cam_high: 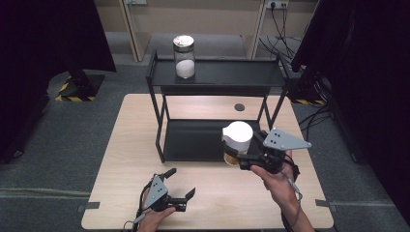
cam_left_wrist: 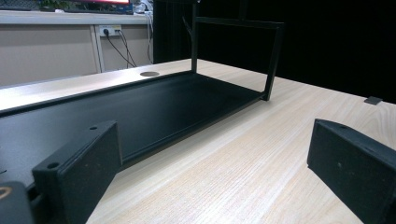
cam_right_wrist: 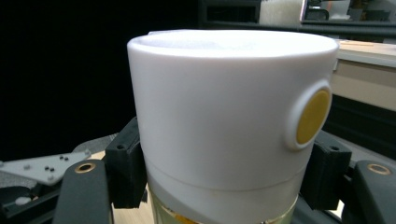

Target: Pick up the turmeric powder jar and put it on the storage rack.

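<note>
We hold the right tongs (cam_high: 238, 155) pinched on a clear jar with a tall white plastic cap (cam_high: 237, 142), the two black jaws pressing its sides just under the cap, one on each side, as the right gripper view shows. That cap carries a round yellow button (cam_right_wrist: 311, 115) on its wall, and a yellowish content shows through the glass below it. In the high view the jar sits upright above the front right corner of the lower tray of a black two-tier metal rack (cam_high: 193, 140), which stands on the light wooden surface (cam_high: 125, 145). Whether the jar's base touches the tray we cannot tell. On the rack's upper shelf, towards its left end, stands a second clear glass jar with a silver lid and white powder inside (cam_high: 184, 56), well apart from the one we grip. Our left tongs (cam_high: 180, 185) rest low near the front edge of the surface, jaws spread wide with nothing between them, pointing along the rack's lower tray.
</note>
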Demonstrator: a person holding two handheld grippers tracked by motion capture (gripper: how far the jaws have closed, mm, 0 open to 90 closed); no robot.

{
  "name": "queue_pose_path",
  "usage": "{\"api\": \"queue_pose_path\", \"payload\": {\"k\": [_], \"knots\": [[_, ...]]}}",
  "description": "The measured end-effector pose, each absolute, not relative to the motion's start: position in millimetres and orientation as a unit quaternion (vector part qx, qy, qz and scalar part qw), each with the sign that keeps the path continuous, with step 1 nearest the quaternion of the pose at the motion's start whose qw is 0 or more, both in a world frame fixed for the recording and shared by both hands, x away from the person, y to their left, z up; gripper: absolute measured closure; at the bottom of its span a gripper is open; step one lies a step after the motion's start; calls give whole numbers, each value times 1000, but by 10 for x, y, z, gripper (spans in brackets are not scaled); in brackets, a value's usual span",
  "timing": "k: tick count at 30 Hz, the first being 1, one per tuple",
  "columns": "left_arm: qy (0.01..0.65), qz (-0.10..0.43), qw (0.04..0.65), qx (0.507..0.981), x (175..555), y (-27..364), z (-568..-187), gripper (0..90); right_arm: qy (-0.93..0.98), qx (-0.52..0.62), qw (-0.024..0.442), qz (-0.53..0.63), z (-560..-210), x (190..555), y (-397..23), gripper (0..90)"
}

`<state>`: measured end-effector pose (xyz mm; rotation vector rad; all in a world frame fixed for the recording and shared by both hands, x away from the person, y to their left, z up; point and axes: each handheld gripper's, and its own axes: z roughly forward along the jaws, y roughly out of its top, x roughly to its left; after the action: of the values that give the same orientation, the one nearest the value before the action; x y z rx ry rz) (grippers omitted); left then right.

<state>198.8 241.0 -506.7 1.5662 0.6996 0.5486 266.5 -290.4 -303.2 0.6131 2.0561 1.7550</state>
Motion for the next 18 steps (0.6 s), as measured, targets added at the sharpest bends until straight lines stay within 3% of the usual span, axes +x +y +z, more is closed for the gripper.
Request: {"api": "queue_pose_path", "payload": {"k": [18], "knots": [[305,239,622,681,1984,2408,-5069,23,729,217,179,625,-2452,2937,-2760,309]]}}
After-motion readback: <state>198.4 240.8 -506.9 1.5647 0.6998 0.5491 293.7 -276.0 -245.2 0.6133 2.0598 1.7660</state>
